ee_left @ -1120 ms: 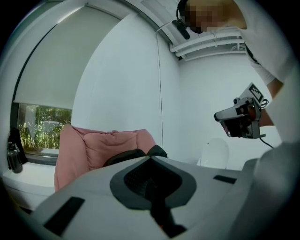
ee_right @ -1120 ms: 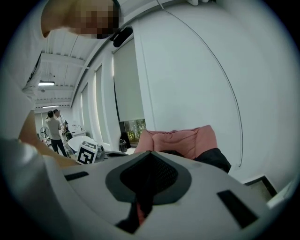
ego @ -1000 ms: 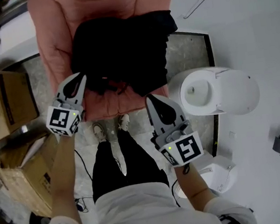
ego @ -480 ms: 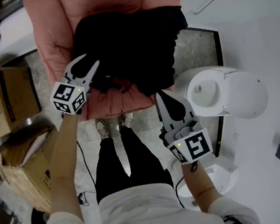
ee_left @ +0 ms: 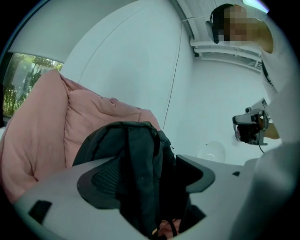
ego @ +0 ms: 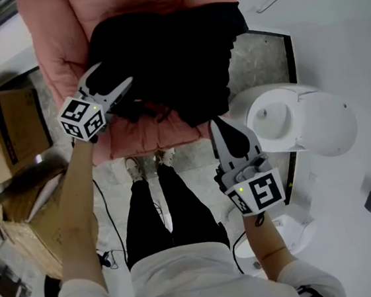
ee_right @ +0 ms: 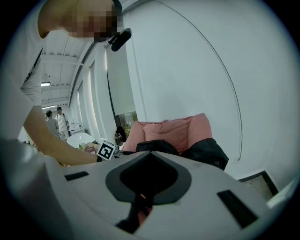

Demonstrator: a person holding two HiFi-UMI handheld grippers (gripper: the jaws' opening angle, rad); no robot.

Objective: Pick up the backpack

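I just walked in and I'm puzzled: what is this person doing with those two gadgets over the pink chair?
A person holds a two-jaw gripper in each hand, going for the black fabric backpack lying on the soft pink padded chair. The left gripper has just been opening its jaws; part of the backpack sits between them, not yet clamped. The right gripper is shut and empty, near the chair's front edge.

The backpack (ego: 169, 66) was matt black woven cloth. The chair (ego: 60, 45) under it was soft, matt pink fabric, puckered. The box (ego: 16, 124) at left was plain brown cardboard. The round unit (ego: 316, 123) at right was smooth, glossy white plastic.
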